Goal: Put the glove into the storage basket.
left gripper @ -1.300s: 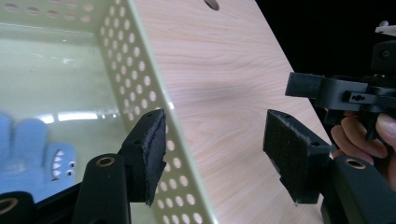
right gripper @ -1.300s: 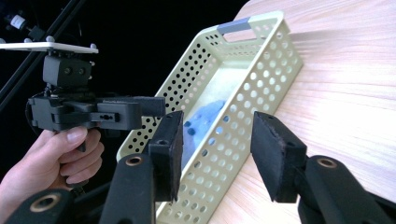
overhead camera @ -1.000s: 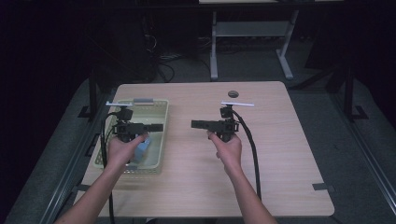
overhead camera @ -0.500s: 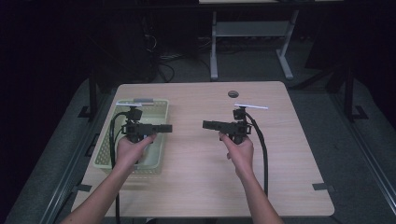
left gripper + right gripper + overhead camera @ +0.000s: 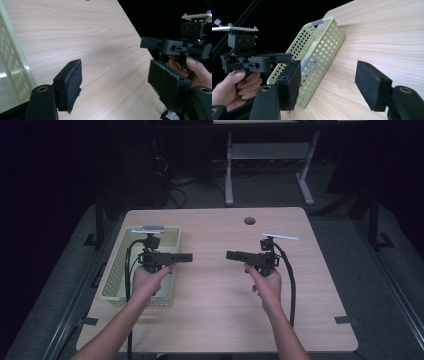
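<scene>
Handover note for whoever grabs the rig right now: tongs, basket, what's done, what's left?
Left tongs: open, nothing between them, held level at the basket's inner edge, jaws just opened wider.
Right tongs: open, holding nothing, over bare table, jaws just opening too.
Basket: pale green, at the table's left edge; something blue shows through its holes.
Done: apparently a drop into the basket.
Left: nothing else seen to pick.

A wooden table (image 5: 210, 320) with a round hole (image 5: 249, 221) near its far edge
</scene>
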`<state>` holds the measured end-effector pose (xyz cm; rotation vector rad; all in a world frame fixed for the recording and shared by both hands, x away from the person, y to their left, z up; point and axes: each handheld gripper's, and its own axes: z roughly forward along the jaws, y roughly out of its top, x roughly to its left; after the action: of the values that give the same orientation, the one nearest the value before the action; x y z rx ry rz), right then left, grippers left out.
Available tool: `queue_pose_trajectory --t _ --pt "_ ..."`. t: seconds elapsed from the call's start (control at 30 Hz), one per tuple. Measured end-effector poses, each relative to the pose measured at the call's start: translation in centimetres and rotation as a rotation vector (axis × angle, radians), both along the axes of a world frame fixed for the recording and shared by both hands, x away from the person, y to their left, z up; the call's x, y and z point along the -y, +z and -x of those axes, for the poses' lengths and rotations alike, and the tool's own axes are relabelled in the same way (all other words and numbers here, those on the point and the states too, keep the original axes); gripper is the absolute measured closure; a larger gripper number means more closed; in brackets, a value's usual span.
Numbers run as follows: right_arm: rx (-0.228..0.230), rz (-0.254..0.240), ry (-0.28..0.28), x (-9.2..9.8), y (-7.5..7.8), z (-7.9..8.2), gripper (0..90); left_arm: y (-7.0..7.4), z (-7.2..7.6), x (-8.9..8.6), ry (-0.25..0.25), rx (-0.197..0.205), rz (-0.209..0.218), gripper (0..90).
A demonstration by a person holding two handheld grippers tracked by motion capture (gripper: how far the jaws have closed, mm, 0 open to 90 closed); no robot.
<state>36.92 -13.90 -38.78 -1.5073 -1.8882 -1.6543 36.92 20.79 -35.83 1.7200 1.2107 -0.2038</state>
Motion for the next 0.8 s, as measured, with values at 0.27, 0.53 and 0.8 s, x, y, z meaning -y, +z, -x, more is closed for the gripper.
queue_pose_trajectory --t 0.27,0.53,0.8 --pt "0.004 -0.01 -0.009 1.5 -0.3 0.3 35.2 -0.2 0.0 0.9 -0.012 -0.013 0.002 26.9" --pt "0.005 -0.002 -0.007 2.4 -0.2 0.7 34.1 -0.5 -0.1 1.8 -0.026 -0.012 0.005 26.8" --pt "0.007 -0.007 -0.02 3.8 -0.5 1.1 32.7 -0.7 -0.1 2.6 -0.043 -0.008 0.009 26.8"
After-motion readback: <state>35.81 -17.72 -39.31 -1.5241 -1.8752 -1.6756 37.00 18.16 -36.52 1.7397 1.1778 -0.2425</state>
